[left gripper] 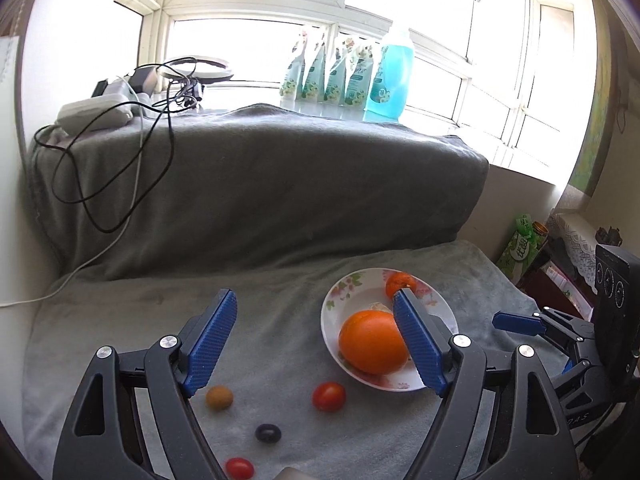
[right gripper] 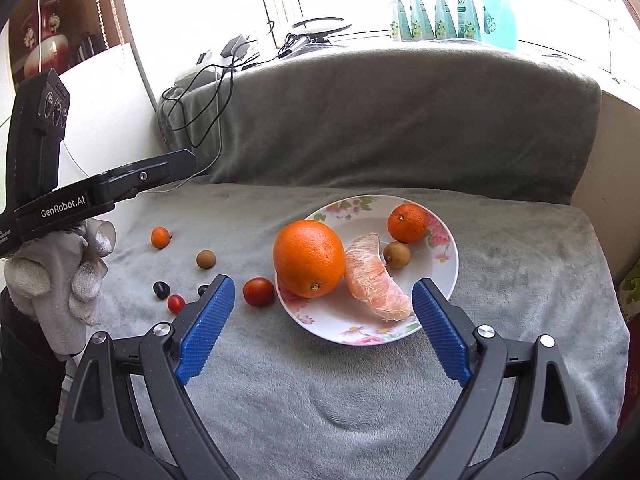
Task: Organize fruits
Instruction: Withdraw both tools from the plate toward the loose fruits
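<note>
Fruit lies partly on a flowered plate (right gripper: 447,276) and partly loose on the grey blanket (right gripper: 360,400) that covers the surface. On the plate, a large orange (right gripper: 309,258) sits at the plate's left edge, touching a peeled pomelo segment (right gripper: 374,278) just to its right. A brown longan (right gripper: 397,255) rests beside the segment toward the plate's far side, and a small mandarin (right gripper: 407,223) sits beyond it near the far rim.

Left of the plate, off it, a cherry tomato (right gripper: 259,291) lies just beside the rim. Farther from the plate lie a second longan (right gripper: 206,259), a tiny orange kumquat (right gripper: 160,237), a dark grape (right gripper: 161,290) and a smaller red tomato (right gripper: 176,303); another dark fruit is half hidden behind the right gripper's left finger.

The right gripper (right gripper: 322,330) hangs over the plate's near side, its blue fingers (right gripper: 204,324) spread wide apart and holding nothing. The left gripper (left gripper: 316,344) hovers left of the plate, fingers (left gripper: 210,344) likewise wide apart and empty; in its view the right finger overlaps the plate's contents. A gloved left hand (right gripper: 60,276) grips the left gripper's handle, well left of the plate
</note>
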`<move>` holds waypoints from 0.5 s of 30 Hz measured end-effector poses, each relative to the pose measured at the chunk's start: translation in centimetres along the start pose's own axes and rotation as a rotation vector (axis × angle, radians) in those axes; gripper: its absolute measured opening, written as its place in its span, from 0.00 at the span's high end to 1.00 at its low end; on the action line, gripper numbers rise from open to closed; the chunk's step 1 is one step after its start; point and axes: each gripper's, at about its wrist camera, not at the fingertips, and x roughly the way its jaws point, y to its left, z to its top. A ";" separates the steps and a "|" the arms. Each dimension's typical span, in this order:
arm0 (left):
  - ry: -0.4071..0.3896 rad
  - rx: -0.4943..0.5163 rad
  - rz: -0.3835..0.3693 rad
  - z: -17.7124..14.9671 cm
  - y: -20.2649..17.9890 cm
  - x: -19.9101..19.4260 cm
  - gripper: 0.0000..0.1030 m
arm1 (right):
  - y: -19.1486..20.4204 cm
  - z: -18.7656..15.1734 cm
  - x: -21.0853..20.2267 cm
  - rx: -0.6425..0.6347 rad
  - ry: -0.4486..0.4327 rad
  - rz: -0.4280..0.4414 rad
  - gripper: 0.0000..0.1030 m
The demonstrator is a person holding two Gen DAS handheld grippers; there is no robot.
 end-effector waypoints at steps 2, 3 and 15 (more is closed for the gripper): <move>-0.011 -0.009 0.027 -0.2 1.1 -0.9 0.22 | 0.6 0.0 0.1 -0.013 0.002 0.014 0.10; -0.015 -0.014 0.038 -0.4 1.6 -1.3 0.22 | 0.8 0.0 0.2 -0.021 0.003 0.021 0.10; -0.005 -0.086 0.149 -3.8 7.3 -4.5 0.22 | 5.4 -0.1 2.4 -0.124 0.046 0.098 0.10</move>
